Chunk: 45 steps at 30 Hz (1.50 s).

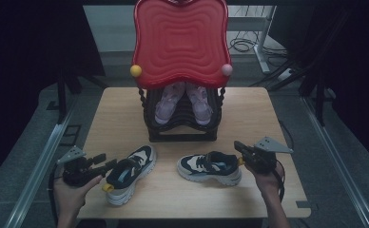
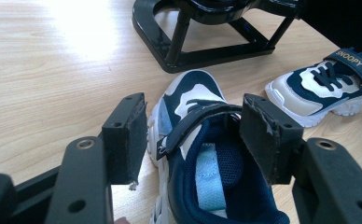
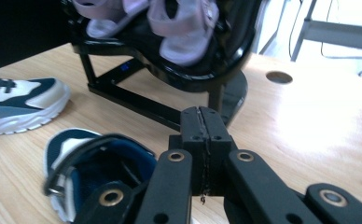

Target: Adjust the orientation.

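My left claw (image 2: 193, 140) stands apart, straddling the collar of the left sneaker (image 2: 202, 154) on the surface (image 2: 53, 70) — I should centre the pads on the collar rim before closing. My right claw (image 3: 201, 140) is pressed together, empty, just beside the right sneaker (image 3: 90, 163) — it must open first. The shoe rack (image 1: 182, 118) waits behind.

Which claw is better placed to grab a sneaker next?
Probably left: the left claw is open, straddling the left sneaker at its collar. The right claw is shut beside the other sneaker.
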Motion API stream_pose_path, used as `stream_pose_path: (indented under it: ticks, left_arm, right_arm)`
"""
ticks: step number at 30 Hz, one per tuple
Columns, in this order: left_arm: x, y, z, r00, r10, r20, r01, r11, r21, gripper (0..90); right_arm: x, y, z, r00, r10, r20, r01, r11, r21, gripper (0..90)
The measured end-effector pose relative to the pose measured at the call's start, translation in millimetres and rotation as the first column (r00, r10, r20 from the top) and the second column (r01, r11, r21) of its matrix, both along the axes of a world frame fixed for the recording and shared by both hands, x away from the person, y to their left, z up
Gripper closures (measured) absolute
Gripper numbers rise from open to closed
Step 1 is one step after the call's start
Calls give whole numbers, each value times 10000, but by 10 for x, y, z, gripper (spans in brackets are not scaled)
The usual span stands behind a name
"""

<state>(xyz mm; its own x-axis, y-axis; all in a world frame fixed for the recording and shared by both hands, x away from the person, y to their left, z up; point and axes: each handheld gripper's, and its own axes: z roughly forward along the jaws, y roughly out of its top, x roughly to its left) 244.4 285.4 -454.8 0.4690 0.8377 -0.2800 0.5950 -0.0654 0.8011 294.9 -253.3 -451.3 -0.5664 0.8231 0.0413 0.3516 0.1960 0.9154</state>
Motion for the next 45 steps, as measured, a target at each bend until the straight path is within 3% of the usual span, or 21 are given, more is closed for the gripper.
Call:
stream_pose_path:
  ticks: [14, 28, 35, 45]
  left_arm:
    - [14, -9, -9, 10000, -51, -58, 51, 10000, -10, 417]
    - [6, -5, -11, 10000, -53, -61, 53, 10000, -5, 417]
    - [0, -3, -6, 10000, -66, -52, 66, 10000, -17, 418]
    - [-3, -10, 0, 9999, -135, -13, 135, 9999, -40, 416]
  right_arm:
    - [160, -263, -154, 9990, -228, -387, 228, 9997, 8, 896]
    - [219, -272, -308, 9939, 630, -907, -631, 9980, 21, 896]
    - [208, -228, -368, 9874, 1131, -1109, -1160, 9931, -198, 896]
    - [187, -191, -433, 9778, 1635, -1314, -1667, 9859, -137, 896]
